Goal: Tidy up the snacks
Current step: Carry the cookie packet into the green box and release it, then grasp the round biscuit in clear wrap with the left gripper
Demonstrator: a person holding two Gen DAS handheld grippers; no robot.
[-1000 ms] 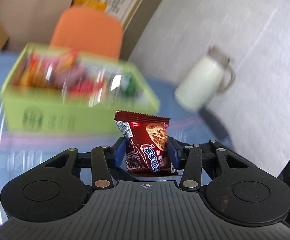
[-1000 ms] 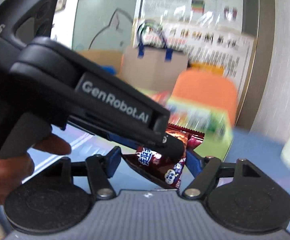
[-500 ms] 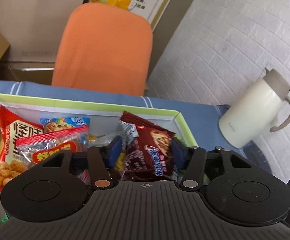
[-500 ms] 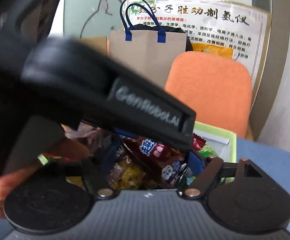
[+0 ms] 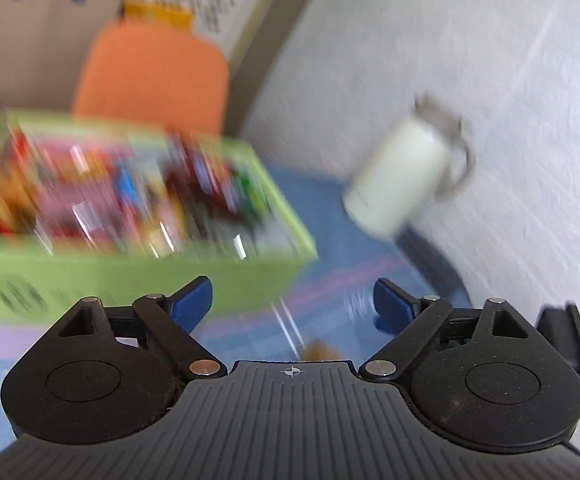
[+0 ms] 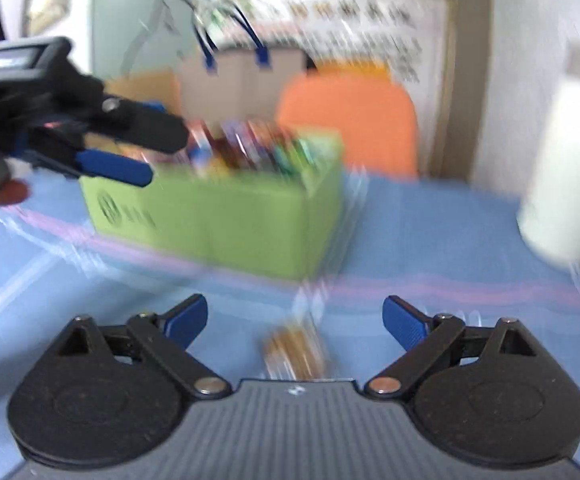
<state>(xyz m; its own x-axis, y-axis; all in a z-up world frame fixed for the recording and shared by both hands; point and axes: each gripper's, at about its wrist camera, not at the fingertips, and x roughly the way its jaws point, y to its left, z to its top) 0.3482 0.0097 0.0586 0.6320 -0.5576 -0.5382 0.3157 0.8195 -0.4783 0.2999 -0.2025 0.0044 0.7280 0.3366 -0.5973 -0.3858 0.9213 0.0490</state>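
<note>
1. The left claw (image 5: 291, 300) is standing spread wide and carrying nothing; the right claw (image 6: 294, 320) is likewise spread wide and carrying nothing.
2. The green box (image 6: 226, 216) of snacks is lying ahead of both claws on the blue worktop (image 6: 429, 240): ahead and to the left of the left claw, ahead and slightly left of the right claw. Its contents are blurring and cannot be itemised.
3. One small brownish snack packet (image 6: 295, 350) is resting loose on the worktop, outside the box. It is sitting directly below the gap of the right claw, almost centred between the fingers.
4. In the left wrist view the same packet (image 5: 321, 350) is showing only as a sliver at the housing edge, slightly right of centre.
5. Judgement: the right claw is the better placed for the pickup, a short drop being all that is wanting.
6. The packet's long axis appears to be running roughly fore-and-aft, tipped a little; blur is preventing certainty.
7. A white jug (image 5: 401, 176) is standing ahead and right, well apart from the packet.
</note>
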